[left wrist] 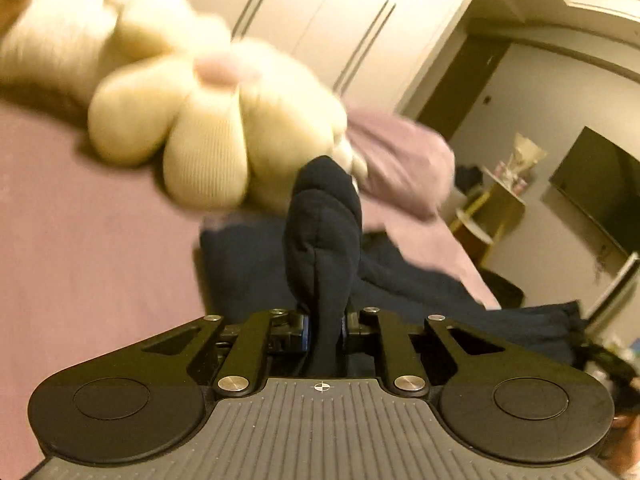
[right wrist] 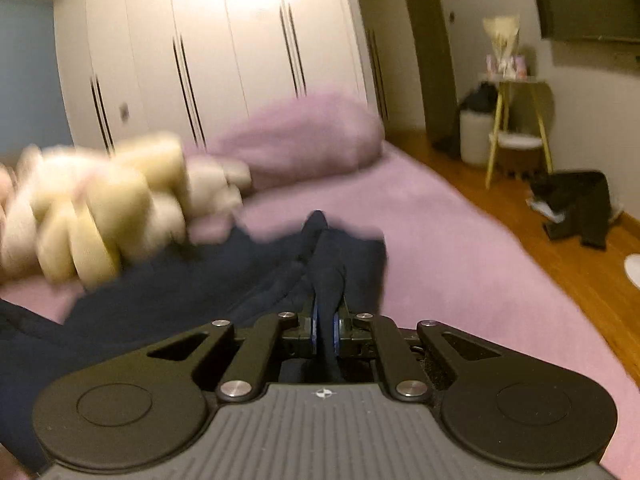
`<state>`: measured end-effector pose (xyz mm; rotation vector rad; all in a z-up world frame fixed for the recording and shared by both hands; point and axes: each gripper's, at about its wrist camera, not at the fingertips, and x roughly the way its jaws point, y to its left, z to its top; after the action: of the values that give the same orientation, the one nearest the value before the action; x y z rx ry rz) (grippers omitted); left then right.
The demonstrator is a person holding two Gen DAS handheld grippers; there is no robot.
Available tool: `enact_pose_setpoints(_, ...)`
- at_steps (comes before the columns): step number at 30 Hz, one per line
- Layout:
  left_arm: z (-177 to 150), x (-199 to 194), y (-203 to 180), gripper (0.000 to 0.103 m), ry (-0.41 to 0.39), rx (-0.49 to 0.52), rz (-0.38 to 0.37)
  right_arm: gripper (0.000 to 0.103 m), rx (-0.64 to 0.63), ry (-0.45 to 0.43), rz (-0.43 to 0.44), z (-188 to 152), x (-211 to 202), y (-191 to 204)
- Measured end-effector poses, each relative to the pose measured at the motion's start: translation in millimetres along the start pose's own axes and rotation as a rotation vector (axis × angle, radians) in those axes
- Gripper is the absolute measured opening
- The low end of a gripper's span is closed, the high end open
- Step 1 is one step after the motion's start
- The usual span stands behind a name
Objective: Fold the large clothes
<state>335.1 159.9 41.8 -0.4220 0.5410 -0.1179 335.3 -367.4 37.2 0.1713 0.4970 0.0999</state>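
Pinching navy garment (left wrist: 320, 240) between both fingers (right wrist: 315, 322), over bed (right wrist: 460, 240)

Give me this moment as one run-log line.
left gripper: shut on navy garment | right gripper: shut on navy garment | garment partly on pink bed | cream plush beside | blurred

Navy garment (left wrist: 320, 236), lilac bedsheet (left wrist: 80, 240), cream flower cushion (left wrist: 208, 136), white wardrobe (right wrist: 224, 60)

The right gripper (right wrist: 326, 320) pinches a bunched fold of navy garment (right wrist: 224, 280), which spreads toward 9 o'clock over the pink bed (right wrist: 460, 248). A blurred cream plush (right wrist: 100, 216) lies at 10 o'clock, a pillow (right wrist: 304, 136) at 12.
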Motion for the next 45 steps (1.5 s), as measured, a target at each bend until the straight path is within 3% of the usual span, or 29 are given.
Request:
enact_pose_setpoints(3, 10.8, 34.5, -3.2, 0.020, 0.002, 0.009, 0.063, 0.007, 0.014, -0.086, -0.021, 28.7, 0.8, 3.8)
enact_pose_setpoints(5, 6.0, 68.4, -0.9, 0.025, 0.038, 0.015, 0.130, 0.007, 0.015, -0.083, -0.046, 38.6, 20.2, 8.8)
enact_pose_setpoints(7, -4.9, 100.1, 8.3, 0.027, 0.102, 0.011, 0.183, 0.007, 0.018, -0.044, -0.077, 38.3, 50.5, 12.8)
enact_pose_setpoints(9, -18.1, 116.9, 20.9, 0.036, 0.158, -0.020, 0.217, 0.007, 0.008, 0.017, -0.109, 29.8, 79.2, 13.6)
enact_pose_setpoints(11, -28.0, 125.8, 32.4, 0.043, 0.179, -0.050, 0.214, 0.007, -0.003, 0.100, -0.151, 15.7, 109.6, 14.0)
enact_pose_setpoints(14, -29.6, 119.6, 39.2, 0.020, 0.172, -0.058, 0.164, 0.007, -0.041, 0.161, -0.195, -6.0, 132.9, 13.5)
enact_pose_setpoints(18, 1.6, 97.7, 25.9, 0.016, 0.088, -0.031, 0.115, 0.007, -0.090, 0.144, -0.185, -6.2, 130.5, 21.2)
enact_pose_setpoints(20, 28.8, 94.0, 9.1, 0.016, 0.013, 0.017, 0.115, 0.007, -0.085, 0.073, -0.157, 10.7, 119.9, 26.1)
enact_pose_setpoints(23, 64.7, 112.0, -10.3, 0.017, -0.095, 0.070, 0.180, 0.007, -0.072, -0.042, -0.128, 44.7, 117.2, 38.9)
enact_pose_setpoints(25, 79.6, 134.5, -19.1, 0.021, -0.147, 0.087, 0.240, 0.007, -0.100, -0.103, -0.173, 68.7, 134.5, 51.1)
enact_pose_setpoints(27, 78.7, 162.0, -24.4, 0.033, -0.196, 0.110, 0.324, 0.007, -0.083, -0.136, -0.229, 89.1, 161.7, 58.3)
enact_pose_setpoints(30, 55.4, 211.5, -17.1, 0.049, -0.181, 0.102, 0.434, 0.008, -0.074, -0.166, -0.287, 96.1, 203.6, 67.2)
enact_pose_setpoints(32, 31.1, 238.2, -5.4, 0.060, -0.141, 0.098, 0.438, 0.009, -0.089, -0.148, -0.319, 82.5, 234.7, 69.1)
enact_pose_setpoints(33, 21.1, 246.8, 1.5, 0.075, -0.119, 0.104, 0.450, 0.009, -0.100, -0.125, -0.332, 72.3, 248.4, 67.7)
enact_pose_setpoints(35, -0.6, 263.9, 21.0, 0.088, -0.063, 0.046, 0.453, 0.009, -0.133, -0.045, -0.359, 45.0, 275.2, 62.6)
enact_pose_setpoints(36, -3.4, 267.9, 31.2, 0.090, -0.050, 0.003, 0.441, 0.009, -0.138, -0.016, -0.378, 34.5, 284.8, 59.1)
enact_pose_setpoints(37, -3.0, 268.9, 39.0, 0.091, -0.052, -0.039, 0.425, 0.016, -0.125, 0.011, -0.379, 24.3, 291.8, 53.2)
enact_pose_setpoints(40, -3.5, 271.7, 56.4, 0.096, -0.056, -0.137, 0.395, 0.018, -0.030, 0.071, -0.316, 17.0, 306.0, 32.4)
enact_pose_setpoints(45, -3.9, 278.2, 57.4, 0.098, -0.083, -0.126, 0.401, 0.018, 0.112, 0.019, -0.240, 3.4, 303.0, 12.0)
